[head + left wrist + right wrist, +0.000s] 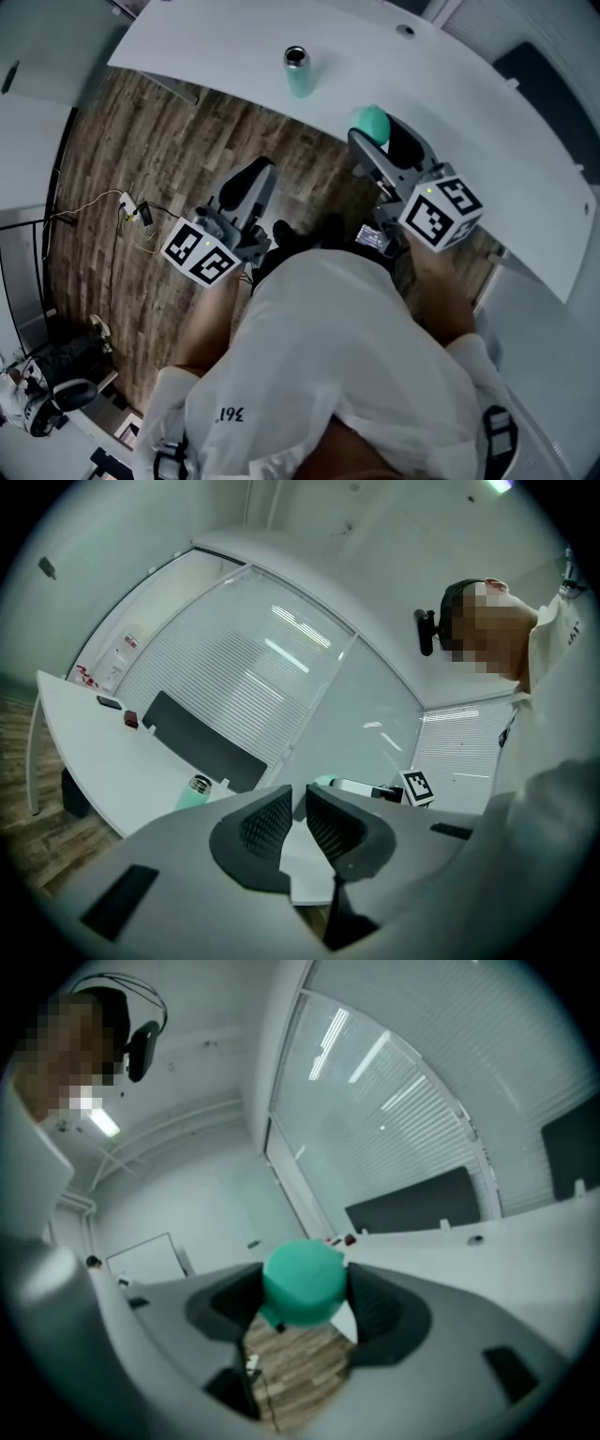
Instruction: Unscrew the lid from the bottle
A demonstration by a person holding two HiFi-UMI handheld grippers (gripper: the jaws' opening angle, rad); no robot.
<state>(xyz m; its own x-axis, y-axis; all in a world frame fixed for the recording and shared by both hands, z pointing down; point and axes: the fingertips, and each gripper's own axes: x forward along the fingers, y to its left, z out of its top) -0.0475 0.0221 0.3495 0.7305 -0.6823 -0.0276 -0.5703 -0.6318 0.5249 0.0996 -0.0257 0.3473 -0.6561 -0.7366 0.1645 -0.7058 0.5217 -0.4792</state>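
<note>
A mint-green bottle (298,71) stands upright on the white table (216,56) with its metal mouth uncovered; the left gripper view shows the bottle (194,794) small, beyond the jaws. My right gripper (371,131) is shut on the green lid (371,122), held over the table's near edge, well apart from the bottle. In the right gripper view the lid (303,1283) sits clamped between both pads. My left gripper (261,175) is shut with nothing in it and hangs over the wooden floor, short of the table; its pads nearly touch in the left gripper view (300,813).
The curved white table runs across the top of the head view, with a dark panel (553,89) at its far right. Wood floor (141,150) lies below, with cables and a power strip (131,208) at left. The person's white-shirted body (328,366) fills the lower middle.
</note>
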